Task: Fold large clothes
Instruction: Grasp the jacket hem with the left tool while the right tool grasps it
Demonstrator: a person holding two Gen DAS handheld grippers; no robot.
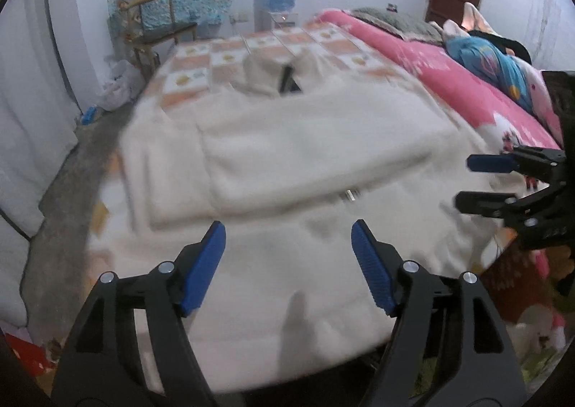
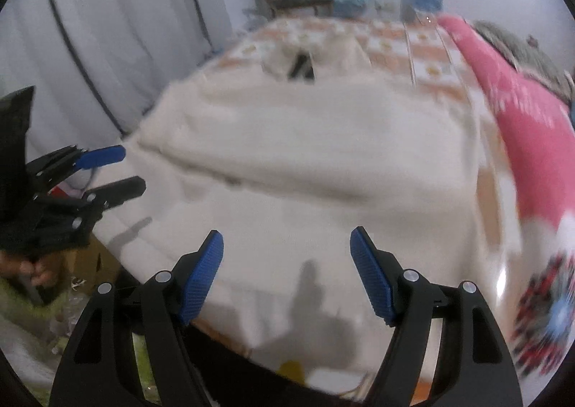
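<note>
A large cream fleece garment [image 1: 287, 155] lies spread on the bed, with a sleeve or side panel folded across its middle and its collar at the far end. It also fills the right wrist view [image 2: 323, 162]. My left gripper [image 1: 287, 238] is open and empty, hovering above the garment's near hem. My right gripper [image 2: 286, 245] is open and empty above the near hem too. The right gripper shows at the right edge of the left wrist view [image 1: 463, 180], open. The left gripper shows at the left of the right wrist view [image 2: 133, 170], open.
The bed carries a checked orange-and-white sheet [image 1: 230, 58] and a pink blanket [image 1: 449, 83] on the right. A grey pillow [image 1: 395, 22] and a blue-clad doll [image 1: 492, 65] lie on the blanket. A wooden chair [image 1: 158, 26], water dispenser [image 1: 280, 1] and white curtain [image 2: 118, 29] stand beyond.
</note>
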